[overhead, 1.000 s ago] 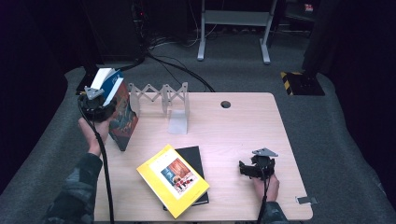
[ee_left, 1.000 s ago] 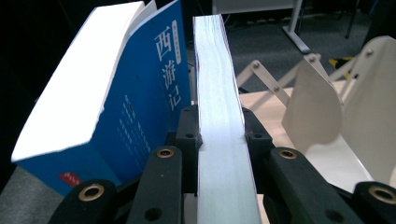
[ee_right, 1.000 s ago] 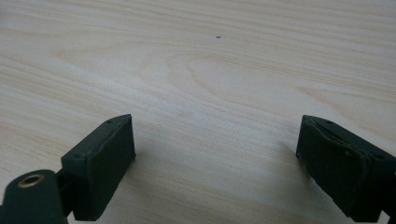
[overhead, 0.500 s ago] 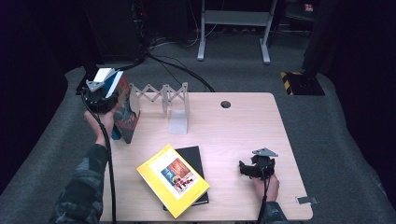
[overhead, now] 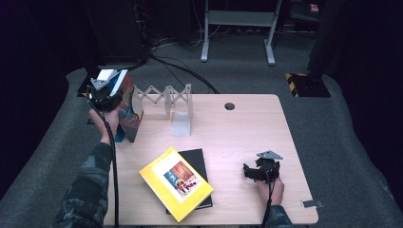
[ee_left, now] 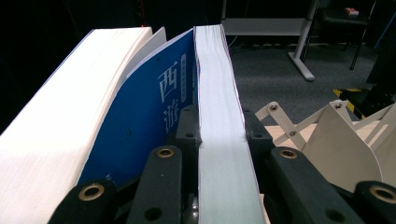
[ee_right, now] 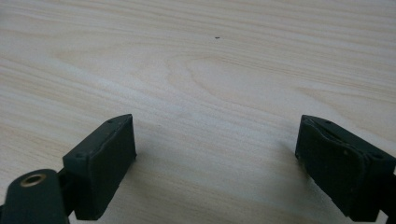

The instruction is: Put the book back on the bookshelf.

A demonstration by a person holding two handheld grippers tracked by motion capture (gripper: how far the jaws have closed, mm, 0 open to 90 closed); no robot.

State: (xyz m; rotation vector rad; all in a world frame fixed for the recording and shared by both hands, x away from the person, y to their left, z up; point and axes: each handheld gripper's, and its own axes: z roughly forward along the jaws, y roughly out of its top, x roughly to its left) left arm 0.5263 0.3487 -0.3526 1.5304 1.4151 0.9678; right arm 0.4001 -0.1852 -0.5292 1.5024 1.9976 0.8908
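Observation:
My left gripper (overhead: 105, 92) is at the table's far left edge, shut on the top of an upright book with a picture cover (overhead: 130, 114). In the left gripper view the jaws clamp that book's white page edge (ee_left: 212, 60), and a blue book (ee_left: 149, 121) stands right beside it. The blue book (overhead: 117, 135) also shows between the held book and the hand. My right gripper (overhead: 252, 171) rests low on the table near the front right. Its jaws (ee_right: 219, 149) are open with bare wood (ee_right: 210, 70) between them.
A folding accordion rack (overhead: 161, 97) and a white bookend (overhead: 181, 121) stand right of the held book. A yellow book (overhead: 176, 183) lies on a black book (overhead: 197, 159) at the front middle. A cable hole (overhead: 230, 106) is at the back.
My left gripper has carried the held book a little to the right, toward the rack. The right gripper has stayed where it was.

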